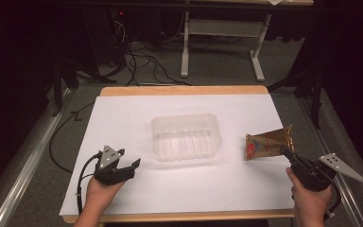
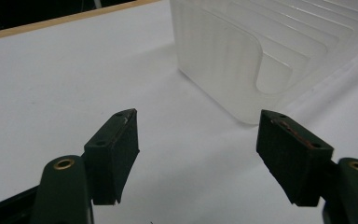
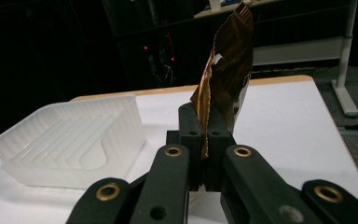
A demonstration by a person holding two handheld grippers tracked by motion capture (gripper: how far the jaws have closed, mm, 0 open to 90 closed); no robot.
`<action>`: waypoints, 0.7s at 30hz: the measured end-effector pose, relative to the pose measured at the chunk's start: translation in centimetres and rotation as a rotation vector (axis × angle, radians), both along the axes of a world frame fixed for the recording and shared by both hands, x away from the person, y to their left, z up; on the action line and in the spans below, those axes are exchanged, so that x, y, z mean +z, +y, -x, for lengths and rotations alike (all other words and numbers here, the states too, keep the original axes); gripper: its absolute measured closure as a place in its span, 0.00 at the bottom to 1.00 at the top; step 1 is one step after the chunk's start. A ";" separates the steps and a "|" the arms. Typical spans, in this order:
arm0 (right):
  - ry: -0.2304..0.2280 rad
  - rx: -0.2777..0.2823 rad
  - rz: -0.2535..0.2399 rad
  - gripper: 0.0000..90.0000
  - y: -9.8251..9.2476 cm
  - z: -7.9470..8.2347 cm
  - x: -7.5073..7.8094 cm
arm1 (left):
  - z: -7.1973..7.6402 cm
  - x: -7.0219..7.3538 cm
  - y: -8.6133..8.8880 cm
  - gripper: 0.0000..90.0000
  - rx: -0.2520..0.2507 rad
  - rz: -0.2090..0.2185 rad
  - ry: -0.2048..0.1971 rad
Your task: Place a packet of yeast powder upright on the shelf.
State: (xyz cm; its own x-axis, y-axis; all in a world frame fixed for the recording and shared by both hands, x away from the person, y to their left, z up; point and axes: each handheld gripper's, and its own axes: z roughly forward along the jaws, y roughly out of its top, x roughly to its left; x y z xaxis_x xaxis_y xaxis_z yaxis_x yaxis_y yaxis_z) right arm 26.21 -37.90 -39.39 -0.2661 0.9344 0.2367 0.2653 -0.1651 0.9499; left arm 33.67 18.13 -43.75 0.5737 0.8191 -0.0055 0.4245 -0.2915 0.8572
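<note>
Centrally on the white sheet [image 1: 123, 118] that covers the wooden table [image 1: 184, 90] sits 1 translucent plastic tub [image 1: 186, 137], rectangular with rounded corners. Its walls are frosted and ribbed, and the ribs show as stepped ridges along the inside in both gripper views. Nothing lies in it; the floor of the tub [image 3: 70, 149] shows bare through the milky plastic.

To the right of the tub, well apart from it, is a foil packet [image 1: 267, 144], glossy gold-brown with a red mark on its face. It is flat, crinkled and jagged along its far edge. The right gripper [image 1: 286, 152] pinches it by one end, its 2 black jaws pressed together on the foil. In the right gripper view the packet [image 3: 226, 70] stands up out of the closed jaws, with fine lines along its sealed edge and a sharp fold down its left side. In the high view the packet stretches from the jaw tips toward the tub, close over the sheet; whether any of it touches the sheet cannot be told.

The left gripper [image 1: 132, 168] rests low at the near left of the sheet, held in the person's left hand [image 1: 99, 194]. Its 2 jaws stand spread wide with nothing between them, their matte black pads [image 2: 116, 154] facing each other over bare white paper. The tub [image 2: 242, 56] lies just beyond its right jaw.
</note>
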 end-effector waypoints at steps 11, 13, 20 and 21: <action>-0.058 0.002 0.016 1.00 0.5 0.0 1.0 | 0.7 0.0 0.6 0.33 0.010 0.001 -0.013; -0.063 0.002 0.015 1.00 0.6 0.0 1.1 | 0.8 0.0 0.7 0.33 0.009 0.002 -0.013; -0.092 0.012 0.018 1.00 1.1 -0.4 1.6 | 1.4 0.0 1.1 0.33 0.024 0.007 -0.024; -0.095 0.011 0.020 1.00 1.2 -0.5 1.8 | 1.4 0.0 1.2 0.33 0.024 0.006 -0.024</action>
State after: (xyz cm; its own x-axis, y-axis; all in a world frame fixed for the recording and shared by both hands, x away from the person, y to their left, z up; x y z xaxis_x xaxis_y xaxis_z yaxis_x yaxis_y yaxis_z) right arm 26.72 -36.74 -37.64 -0.2968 0.9357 0.1908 0.1752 -0.1430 0.9741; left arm 32.22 19.28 -43.78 0.5539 0.8326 0.0037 0.4103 -0.2768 0.8689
